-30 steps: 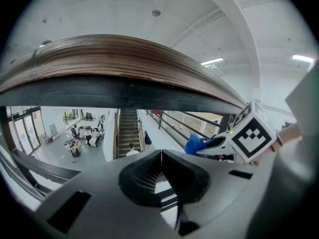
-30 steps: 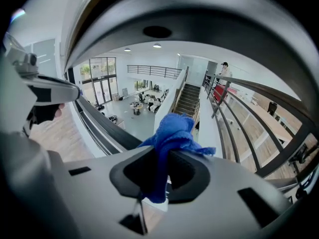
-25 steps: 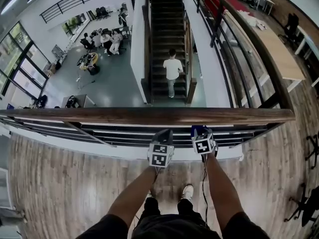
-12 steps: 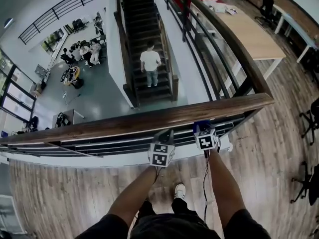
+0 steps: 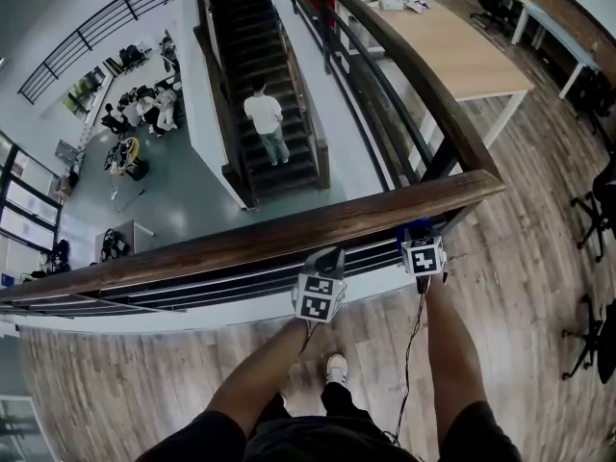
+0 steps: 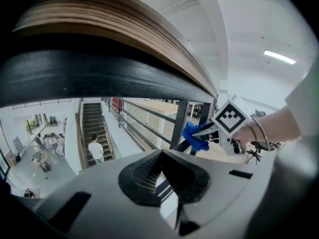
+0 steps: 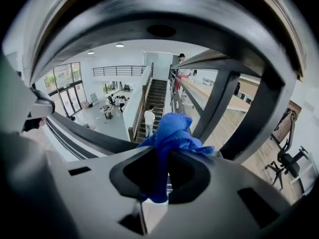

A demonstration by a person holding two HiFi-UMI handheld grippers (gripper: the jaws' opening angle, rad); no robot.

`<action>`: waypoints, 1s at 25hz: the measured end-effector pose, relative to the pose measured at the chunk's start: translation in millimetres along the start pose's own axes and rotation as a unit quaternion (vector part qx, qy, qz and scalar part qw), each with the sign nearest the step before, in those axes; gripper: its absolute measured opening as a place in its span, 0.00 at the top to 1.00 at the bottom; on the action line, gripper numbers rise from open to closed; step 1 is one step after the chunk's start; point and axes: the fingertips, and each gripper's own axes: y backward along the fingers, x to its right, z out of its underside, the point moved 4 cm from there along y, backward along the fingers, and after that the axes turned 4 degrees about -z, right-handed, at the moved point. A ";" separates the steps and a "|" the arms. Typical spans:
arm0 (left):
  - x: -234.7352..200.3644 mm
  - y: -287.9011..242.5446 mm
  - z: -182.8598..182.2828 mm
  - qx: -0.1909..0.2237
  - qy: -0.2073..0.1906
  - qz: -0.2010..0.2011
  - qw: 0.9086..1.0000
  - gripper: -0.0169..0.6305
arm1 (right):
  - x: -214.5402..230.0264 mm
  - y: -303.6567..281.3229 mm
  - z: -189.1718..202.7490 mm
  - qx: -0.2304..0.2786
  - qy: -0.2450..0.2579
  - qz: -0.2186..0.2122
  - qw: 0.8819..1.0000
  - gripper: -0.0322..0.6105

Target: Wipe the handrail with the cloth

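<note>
The wooden handrail (image 5: 289, 234) runs across the head view from the lower left up to a corner at the right. Both grippers sit just under it, on my side of the railing. My right gripper (image 5: 416, 231) is near the corner and shut on a blue cloth (image 7: 169, 128), which bunches out past the jaws. The rail's dark underside (image 7: 149, 14) arches close above the cloth. My left gripper (image 5: 327, 258) is to the left of the right one, its jaws closed together with nothing between them (image 6: 162, 151). From there the cloth (image 6: 194, 133) shows to the right.
Beyond the black railing bars (image 5: 241, 277) the floor drops to an atrium with a staircase, where a person (image 5: 265, 114) climbs. A second rail (image 5: 404, 65) runs away from the corner, beside a long wooden table (image 5: 462, 56). Office chairs (image 5: 592, 340) stand at the right.
My right gripper has moved right along under the rail towards the corner, away from the left one. The head view has swung right. The person on the stairs has climbed higher.
</note>
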 end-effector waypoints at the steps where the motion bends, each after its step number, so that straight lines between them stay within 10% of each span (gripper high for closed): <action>1: 4.0 -2.8 -1.9 -0.001 -0.003 0.002 1.000 0.96 | 10.9 0.7 0.2 -0.005 -0.003 0.002 1.000 0.84; 15: -19.0 4.9 19.5 0.001 0.013 -0.010 1.000 0.96 | 69.4 -6.8 14.2 0.018 -0.052 0.059 0.997 0.84; 25: -113.2 99.1 85.2 0.055 0.059 -0.041 0.996 0.96 | -152.8 38.1 -10.8 0.175 -0.040 -0.039 0.983 0.84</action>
